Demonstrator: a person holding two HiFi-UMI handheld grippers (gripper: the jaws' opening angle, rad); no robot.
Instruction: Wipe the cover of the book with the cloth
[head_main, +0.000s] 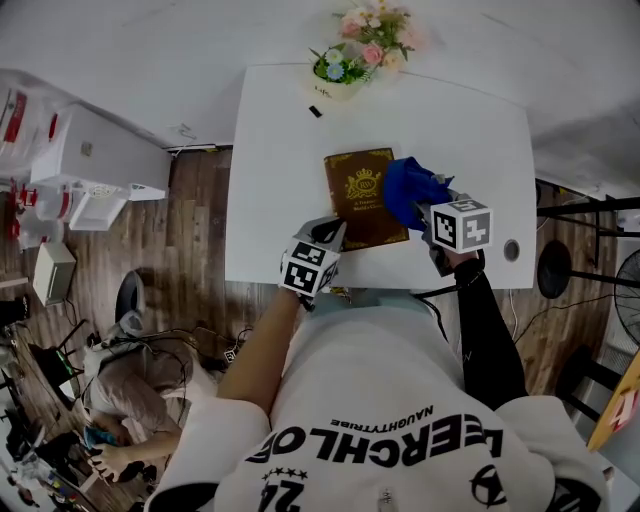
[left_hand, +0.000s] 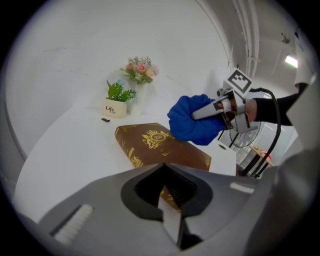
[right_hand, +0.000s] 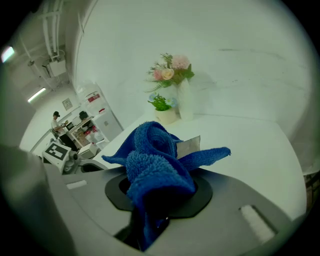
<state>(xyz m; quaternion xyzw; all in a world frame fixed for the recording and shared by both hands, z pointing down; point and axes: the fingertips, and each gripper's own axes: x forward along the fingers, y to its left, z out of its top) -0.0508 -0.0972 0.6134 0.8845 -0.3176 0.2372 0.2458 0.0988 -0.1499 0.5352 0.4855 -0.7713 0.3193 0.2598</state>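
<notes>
One brown book (head_main: 365, 197) with a gold crest lies flat near the front of the white table (head_main: 270, 150), and one flower pot (head_main: 350, 62) stands at the far edge. Of the two grippers, the left gripper (head_main: 334, 233) slopes down with its jaws closed together, tips at the book's near left corner. The right gripper (head_main: 424, 206), also sloping down, clamps the one bunched blue cloth (head_main: 405, 185) over the book's right edge.

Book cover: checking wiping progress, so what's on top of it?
The blue cloth, clamped in the right tool, overlaps the book on the right; contact unclear. Gold crest shows; cover under the cloth is hidden.
</notes>
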